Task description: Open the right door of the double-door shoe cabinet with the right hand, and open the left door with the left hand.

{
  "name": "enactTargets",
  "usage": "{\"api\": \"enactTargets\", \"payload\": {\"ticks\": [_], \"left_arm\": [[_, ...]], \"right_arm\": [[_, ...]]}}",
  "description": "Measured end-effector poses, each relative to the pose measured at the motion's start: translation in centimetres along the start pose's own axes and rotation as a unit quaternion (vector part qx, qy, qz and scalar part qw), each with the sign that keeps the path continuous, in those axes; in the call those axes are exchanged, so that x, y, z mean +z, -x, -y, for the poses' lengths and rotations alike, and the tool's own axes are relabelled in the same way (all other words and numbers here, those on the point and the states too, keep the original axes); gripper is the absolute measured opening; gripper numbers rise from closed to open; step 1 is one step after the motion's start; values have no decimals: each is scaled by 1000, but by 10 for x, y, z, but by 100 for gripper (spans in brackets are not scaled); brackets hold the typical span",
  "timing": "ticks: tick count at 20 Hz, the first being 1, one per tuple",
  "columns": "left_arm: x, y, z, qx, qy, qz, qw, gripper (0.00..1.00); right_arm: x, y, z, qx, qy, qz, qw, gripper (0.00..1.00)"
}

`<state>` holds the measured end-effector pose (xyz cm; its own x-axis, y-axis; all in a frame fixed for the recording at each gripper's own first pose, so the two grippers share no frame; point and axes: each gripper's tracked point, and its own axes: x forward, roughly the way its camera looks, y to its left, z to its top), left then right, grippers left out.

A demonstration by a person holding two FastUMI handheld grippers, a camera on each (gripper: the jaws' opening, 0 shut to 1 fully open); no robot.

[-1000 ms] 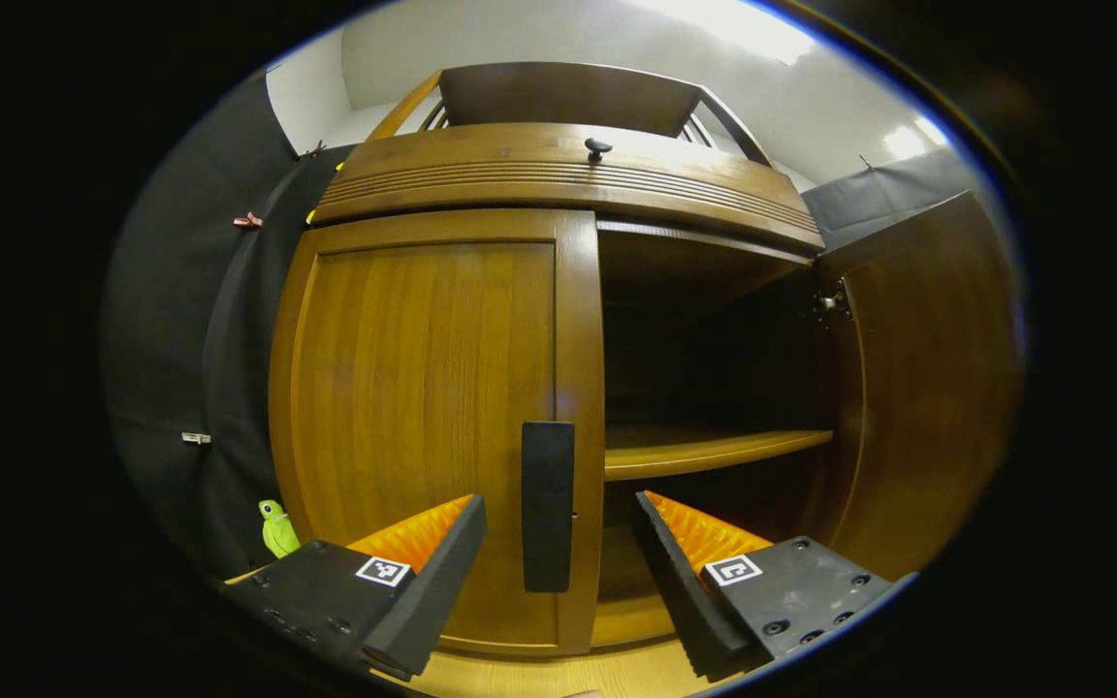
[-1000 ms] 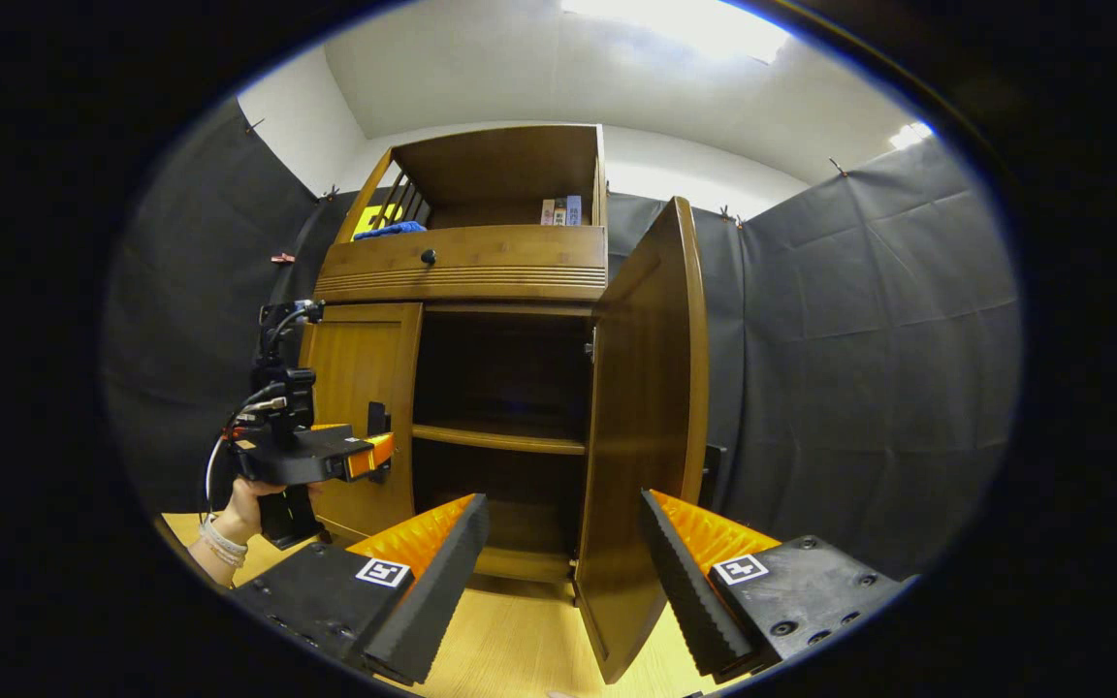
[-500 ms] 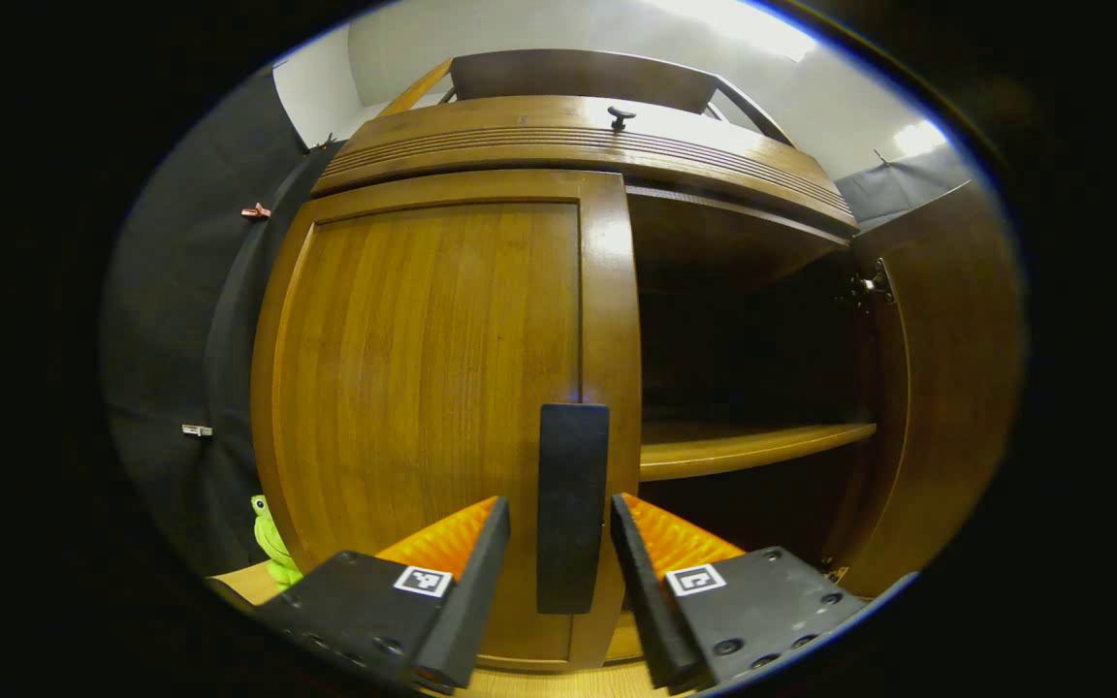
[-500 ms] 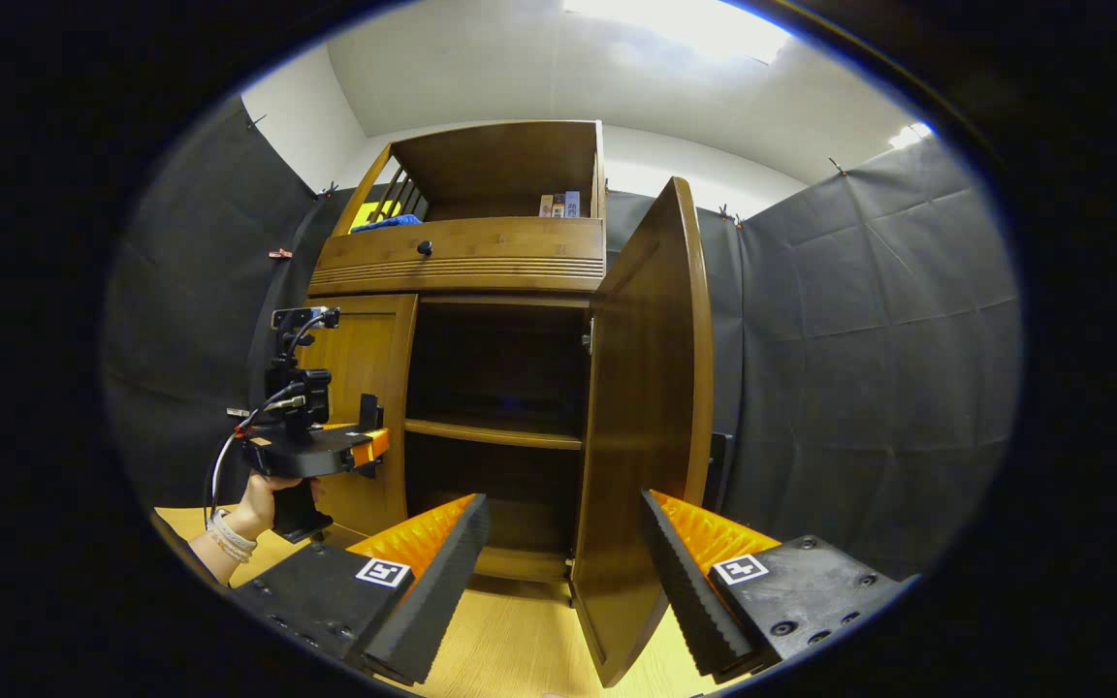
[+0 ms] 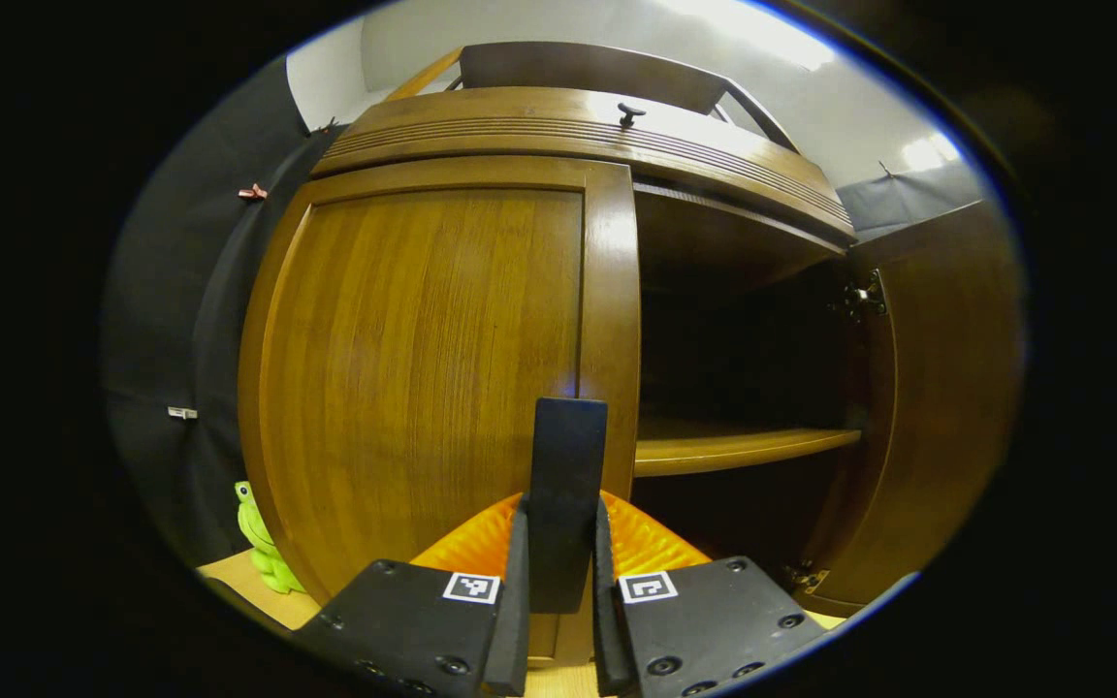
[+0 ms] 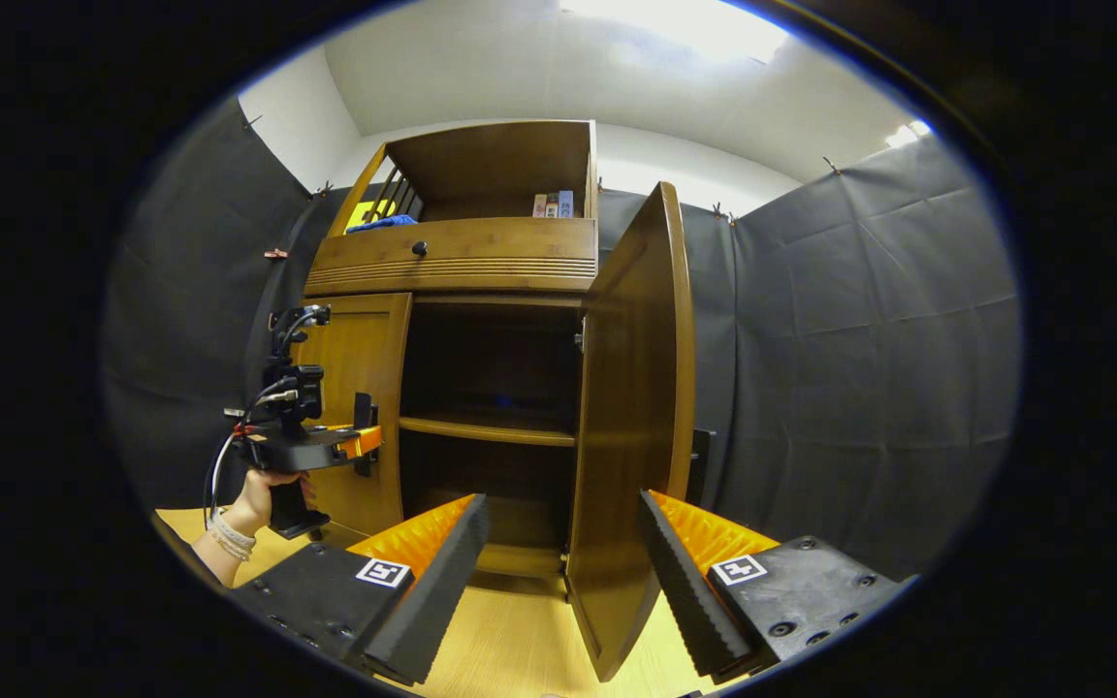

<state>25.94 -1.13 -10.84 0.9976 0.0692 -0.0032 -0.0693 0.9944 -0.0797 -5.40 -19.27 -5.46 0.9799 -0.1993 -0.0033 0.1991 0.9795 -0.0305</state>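
The wooden shoe cabinet (image 5: 558, 136) fills the left gripper view. Its left door (image 5: 423, 368) stands closed, with a dark upright handle (image 5: 566, 485) at its inner edge. My left gripper (image 5: 558, 582) is shut on that handle, a finger pressing each side. The right door (image 5: 946, 388) hangs swung open, baring a dark inside with a shelf (image 5: 743, 446). In the right gripper view the open right door (image 6: 636, 427) stands edge-on just ahead of my right gripper (image 6: 563, 572), which is open and holds nothing. Farther left there, a hand holds the left gripper (image 6: 360, 448) at the left door (image 6: 360, 388).
A green frog toy (image 5: 263, 543) sits on the floor left of the cabinet. A drawer with a small knob (image 6: 419, 249) runs above the doors, below an open top shelf (image 6: 491, 174) with a few items. Black cloth walls (image 6: 859, 368) stand around the cabinet. Light wooden floor (image 6: 510, 640) lies below.
My left gripper moved in and closed its fingers on the left door's handle. The right gripper stayed open and nearly still, with the right door remaining swung out.
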Motion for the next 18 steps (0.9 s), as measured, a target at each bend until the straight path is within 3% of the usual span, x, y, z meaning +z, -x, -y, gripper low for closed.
{"api": "enactTargets", "payload": {"ticks": [18], "left_arm": [[9, 98, -21, -47, 16, -16, 999, 30]], "right_arm": [[14, 40, -41, 19, 3, -17, 1000, 96]]}}
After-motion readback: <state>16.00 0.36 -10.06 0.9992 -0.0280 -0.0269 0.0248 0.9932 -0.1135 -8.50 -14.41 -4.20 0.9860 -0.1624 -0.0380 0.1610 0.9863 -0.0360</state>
